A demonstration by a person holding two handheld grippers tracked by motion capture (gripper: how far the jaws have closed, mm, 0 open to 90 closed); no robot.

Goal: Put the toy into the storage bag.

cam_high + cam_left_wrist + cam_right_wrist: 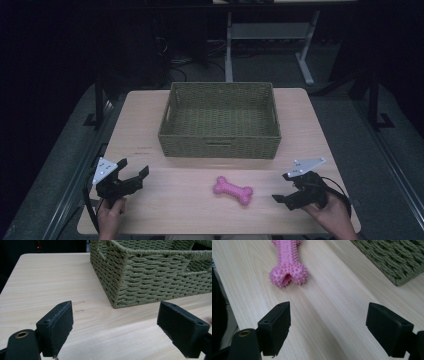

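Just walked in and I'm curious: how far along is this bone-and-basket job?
Nothing looks done: the basket has nothing inside, and the bone lies on the table. Both grippers, left and right, are open, holding nothing. Grabbing and moving the bone probably remains.

The bone toy (233,189) is pink with small nubs. The basket (220,145) is olive-green weave; the table (150,115) is pale wood grain.

Bare desk (165,200) lies between my right tongs (281,187) and the bone (233,189); basket (220,145) blocks beyond.
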